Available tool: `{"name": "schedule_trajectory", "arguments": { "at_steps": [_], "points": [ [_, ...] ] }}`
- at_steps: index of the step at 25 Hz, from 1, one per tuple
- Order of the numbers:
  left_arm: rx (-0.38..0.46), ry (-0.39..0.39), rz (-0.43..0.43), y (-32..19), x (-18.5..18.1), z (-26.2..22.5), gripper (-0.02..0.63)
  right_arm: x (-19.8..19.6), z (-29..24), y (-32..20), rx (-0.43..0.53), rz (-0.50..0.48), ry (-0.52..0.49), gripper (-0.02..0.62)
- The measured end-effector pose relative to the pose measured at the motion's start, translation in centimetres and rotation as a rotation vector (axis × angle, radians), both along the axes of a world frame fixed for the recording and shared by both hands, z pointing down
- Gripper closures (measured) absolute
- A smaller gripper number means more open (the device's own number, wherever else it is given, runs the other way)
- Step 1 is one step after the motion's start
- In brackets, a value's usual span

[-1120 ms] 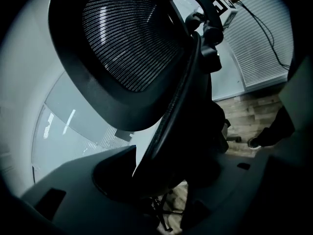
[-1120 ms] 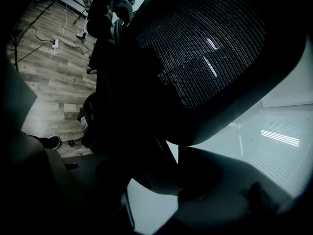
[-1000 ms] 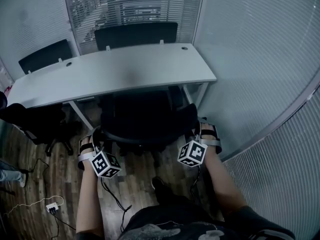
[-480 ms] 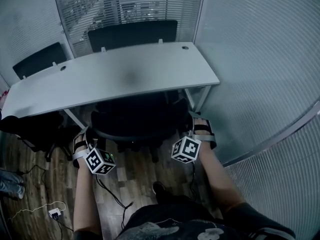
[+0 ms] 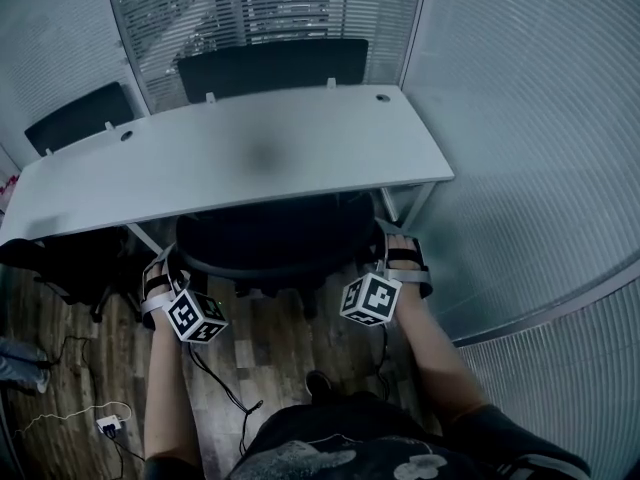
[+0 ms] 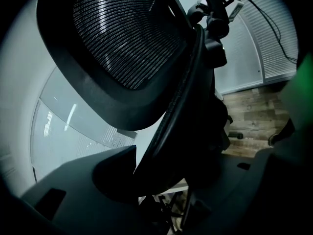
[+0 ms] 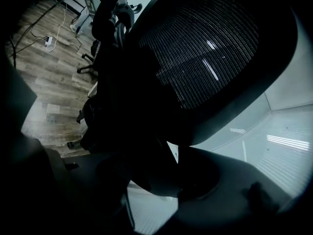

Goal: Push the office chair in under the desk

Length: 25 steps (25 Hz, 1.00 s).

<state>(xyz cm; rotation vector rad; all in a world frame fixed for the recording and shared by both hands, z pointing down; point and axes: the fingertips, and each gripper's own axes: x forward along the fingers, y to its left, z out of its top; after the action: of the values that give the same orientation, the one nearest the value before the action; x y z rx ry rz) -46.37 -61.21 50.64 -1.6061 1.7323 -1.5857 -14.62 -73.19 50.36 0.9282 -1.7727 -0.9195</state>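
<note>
**You are partway through pushing the office chair under the desk.**
The big grey desk [image 5: 250, 158] is at 12 o'clock. The black office chair [image 5: 275, 238] has its seat under the desk edge, and its back sticks out toward you. Your left gripper [image 5: 168, 268] pinches the back's rim [image 6: 168, 121] at 9 o'clock and your right gripper [image 5: 392, 253] pinches it at 3 o'clock, jaws wide around it. Next, I think, push both hands evenly toward 12 o'clock so the chair goes in straight.
</note>
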Motion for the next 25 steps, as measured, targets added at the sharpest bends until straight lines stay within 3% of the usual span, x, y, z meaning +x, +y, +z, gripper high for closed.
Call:
{"name": "schedule_trajectory", "arguments": {
  "at_steps": [9, 14, 25],
  "points": [
    [0.027, -0.019, -0.006, -3.3, -1.7, -0.6, 0.341, -1.8, -0.7, -3.4, 0.023, -0.01, -0.01, 0.334],
    [-0.006, -0.021, -0.008, -4.7, -2.6, -0.6, 0.344, -2.7, -0.8, -4.8, 0.022, -0.011, -0.008, 0.334],
    [0.043, -0.015, 0.027, -8.1, -4.3, -0.6, 0.344, -4.5, -0.9, -8.2, 0.037, -0.001, -0.015, 0.334]
  ]
}}
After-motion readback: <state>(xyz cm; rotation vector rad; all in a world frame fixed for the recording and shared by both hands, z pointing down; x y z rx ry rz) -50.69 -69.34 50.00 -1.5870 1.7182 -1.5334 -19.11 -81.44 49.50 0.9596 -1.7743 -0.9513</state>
